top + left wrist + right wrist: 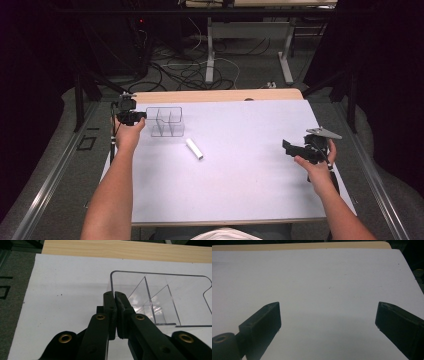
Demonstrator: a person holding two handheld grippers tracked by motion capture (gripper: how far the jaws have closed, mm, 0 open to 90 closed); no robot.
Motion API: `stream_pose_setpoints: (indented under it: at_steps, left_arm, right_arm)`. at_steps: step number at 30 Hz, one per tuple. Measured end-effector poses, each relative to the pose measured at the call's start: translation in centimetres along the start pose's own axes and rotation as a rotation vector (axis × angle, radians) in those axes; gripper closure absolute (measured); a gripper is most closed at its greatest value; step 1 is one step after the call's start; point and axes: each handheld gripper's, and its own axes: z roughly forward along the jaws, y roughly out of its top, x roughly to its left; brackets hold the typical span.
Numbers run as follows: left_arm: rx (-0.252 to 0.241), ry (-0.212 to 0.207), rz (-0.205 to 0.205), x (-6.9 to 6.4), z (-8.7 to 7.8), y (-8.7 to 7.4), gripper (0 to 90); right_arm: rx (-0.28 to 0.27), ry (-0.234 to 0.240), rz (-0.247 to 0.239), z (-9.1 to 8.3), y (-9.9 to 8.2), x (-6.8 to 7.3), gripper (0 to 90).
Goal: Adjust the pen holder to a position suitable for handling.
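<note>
Our left gripper (114, 296) fingers clamp the clear organizer (160, 300) wall at upper left. Our right gripper (328, 315) fingers stand apart over bare surface (324, 277), mid-right.

A lab: floor cables (200, 70), black curtains (385, 75), covered test table (240, 185).

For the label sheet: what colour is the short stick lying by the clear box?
White stick; high view shows it best.

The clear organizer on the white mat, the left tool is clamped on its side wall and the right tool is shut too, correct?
Not quite. The left tool is clamped on the clear organizer's side wall, but the right tool stands wide open over the bare white mat, as the right gripper view shows.
</note>
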Motion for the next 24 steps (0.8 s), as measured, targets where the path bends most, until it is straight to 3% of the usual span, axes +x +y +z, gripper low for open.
stream_pose_setpoints:
  at_steps: [6,15,19,24]
  left_arm:
    - [0.002,-0.022,-0.026,-1.7,0.2,-0.2,88.7]
    - [0.003,-0.025,-0.036,-3.9,0.4,-0.4,88.6]
    - [0.000,-0.033,-0.066,-4.8,0.5,-0.5,88.5]
    - [0.002,-0.030,-0.073,-5.8,0.5,-0.6,88.4]
  right_arm:
    - [-0.002,0.003,0.001,0.0,0.0,0.0,5.9]
    - [0.002,0.008,-0.013,0.0,0.0,0.0,6.1]
    - [0.002,0.008,-0.015,0.1,0.0,0.1,6.1]
    - [0.004,0.014,-0.021,0.2,0.0,0.2,6.1]
